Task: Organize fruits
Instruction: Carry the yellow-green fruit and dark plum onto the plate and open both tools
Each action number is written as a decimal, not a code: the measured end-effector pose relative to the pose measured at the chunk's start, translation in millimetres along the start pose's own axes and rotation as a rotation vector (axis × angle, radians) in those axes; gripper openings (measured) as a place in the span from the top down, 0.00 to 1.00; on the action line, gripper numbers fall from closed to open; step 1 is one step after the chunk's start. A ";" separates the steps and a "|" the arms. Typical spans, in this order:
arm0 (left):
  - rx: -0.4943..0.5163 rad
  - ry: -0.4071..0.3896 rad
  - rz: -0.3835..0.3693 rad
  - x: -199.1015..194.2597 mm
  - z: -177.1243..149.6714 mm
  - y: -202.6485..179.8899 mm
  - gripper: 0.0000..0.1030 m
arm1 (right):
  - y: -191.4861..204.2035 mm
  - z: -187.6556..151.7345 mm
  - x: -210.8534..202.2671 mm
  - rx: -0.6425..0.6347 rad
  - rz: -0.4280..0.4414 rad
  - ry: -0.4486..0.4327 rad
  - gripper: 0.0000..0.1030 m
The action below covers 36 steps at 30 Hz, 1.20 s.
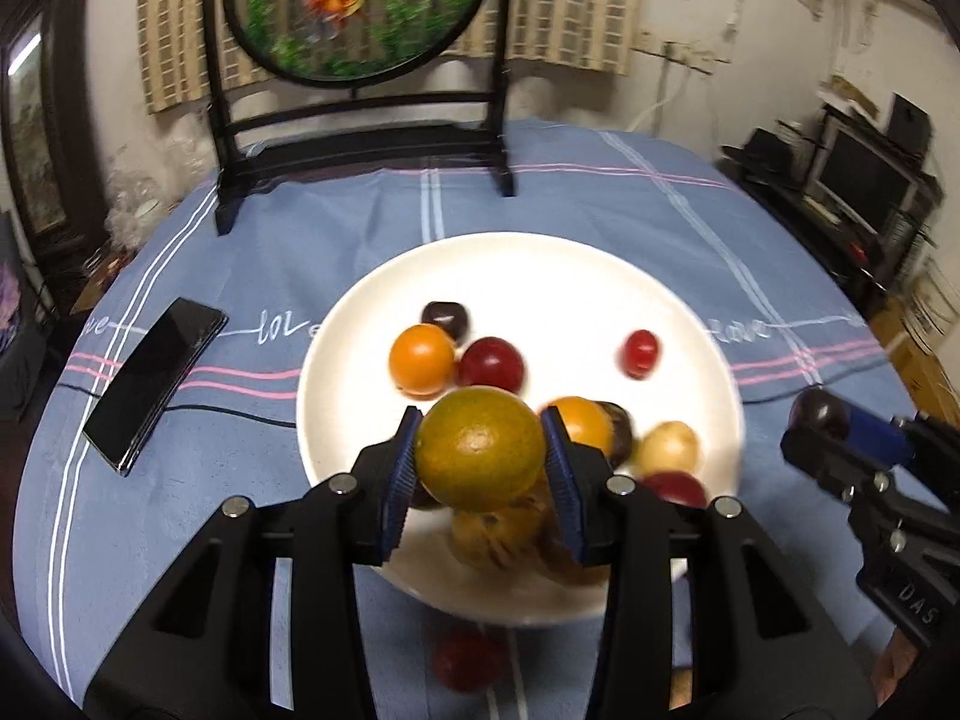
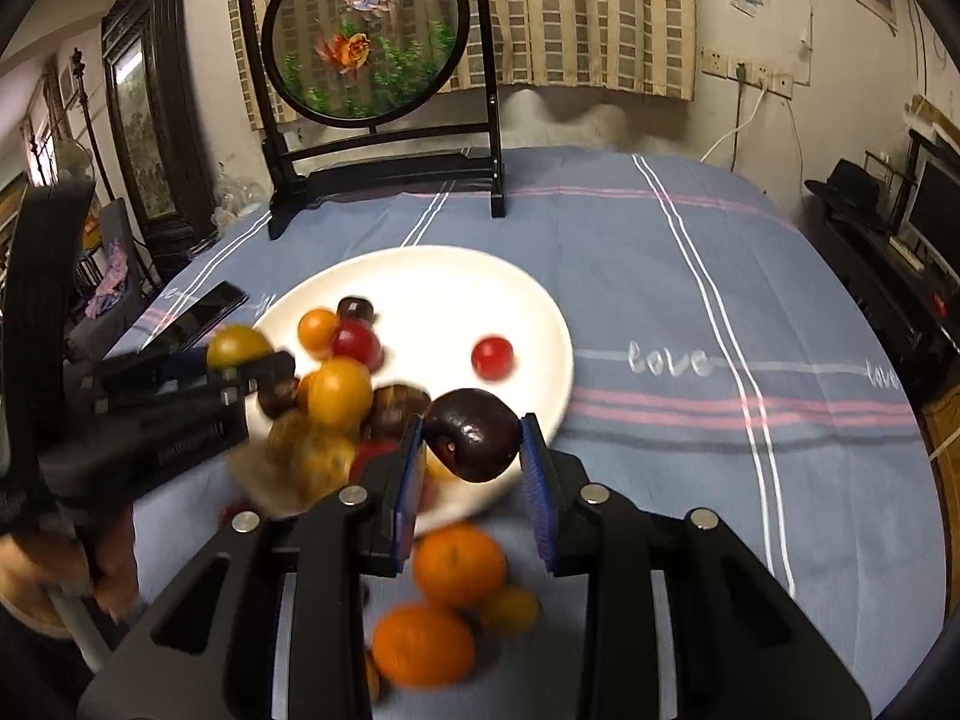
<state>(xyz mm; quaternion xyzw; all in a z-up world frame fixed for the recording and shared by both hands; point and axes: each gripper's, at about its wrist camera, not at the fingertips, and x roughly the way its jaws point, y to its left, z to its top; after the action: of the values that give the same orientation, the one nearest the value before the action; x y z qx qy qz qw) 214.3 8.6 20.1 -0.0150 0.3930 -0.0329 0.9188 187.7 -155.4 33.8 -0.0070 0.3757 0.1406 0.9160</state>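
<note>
My left hand-held gripper (image 1: 480, 450): clamped on a greenish-yellow citrus fruit (image 1: 480, 449), both blue pads pressed to its sides, held above the near part of the white plate (image 1: 540, 264).

My right hand-held gripper (image 2: 471, 447): clamped on a dark plum (image 2: 474, 435), held over the plate's near right rim.

Plate: sits mid-counter on the blue striped cloth (image 2: 690, 276). It holds an orange fruit (image 1: 421, 359), a red fruit (image 1: 491, 363) touching it, a dark fruit (image 1: 445, 318) just behind them, a small red fruit (image 1: 639, 353) lying apart towards the right, and a blurred heap of yellow, orange and dark fruits at the near rim.

Off the plate, towards the near edge of the counter: two oranges (image 2: 459, 564) and a small yellow fruit (image 2: 510, 609), blurred.

Phone (image 1: 156, 384): left of the plate.

Framed goldfish screen (image 1: 354, 6): at the far edge.
</note>
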 end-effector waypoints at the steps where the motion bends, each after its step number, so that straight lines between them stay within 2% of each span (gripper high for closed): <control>1: -0.005 0.007 0.003 4.0 -0.9 2.3 0.60 | 1.1 3.4 6.2 0.005 0.004 0.007 0.69; 4: -0.024 0.034 0.013 16.8 -3.4 10.6 0.60 | 5.7 11.3 27.3 0.015 0.005 0.022 0.69; 9: -0.016 0.030 0.044 23.3 -4.9 13.7 0.60 | 1.4 8.4 53.8 0.048 -0.004 0.044 0.69; 13: -0.022 0.024 0.047 23.7 -4.5 14.1 0.60 | -3.0 4.1 59.3 0.065 0.002 0.021 0.68; 14: -0.024 0.020 0.049 23.7 -5.0 14.0 0.60 | -3.9 3.6 60.4 0.067 0.008 0.021 0.65; 17: -0.027 0.015 0.050 23.9 -5.0 13.6 0.60 | -5.6 1.5 59.6 0.076 0.004 0.030 0.39; 21: -0.037 0.019 0.042 23.0 -5.3 15.4 0.60 | -6.0 2.5 50.4 0.078 0.005 -0.004 0.39; 32: -0.035 -0.015 0.042 18.2 -5.4 14.6 0.59 | -9.9 -1.5 47.5 0.107 0.031 0.004 0.39; 34: -0.044 -0.014 0.043 18.4 -5.1 16.5 0.51 | -10.7 -1.6 45.0 0.108 0.028 -0.004 0.39; 35: -0.052 -0.015 0.046 17.7 -5.0 17.7 0.43 | -11.3 -1.8 43.9 0.110 0.027 -0.008 0.39; 36: -0.055 -0.019 0.047 16.8 -4.9 18.4 0.41 | -12.1 -2.1 42.8 0.112 0.028 -0.010 0.39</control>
<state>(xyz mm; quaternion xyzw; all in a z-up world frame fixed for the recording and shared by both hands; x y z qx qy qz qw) 223.2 25.7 3.6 -0.0313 0.3853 -0.0004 0.9223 218.5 -156.4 1.6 0.0505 0.3784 0.1322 0.9148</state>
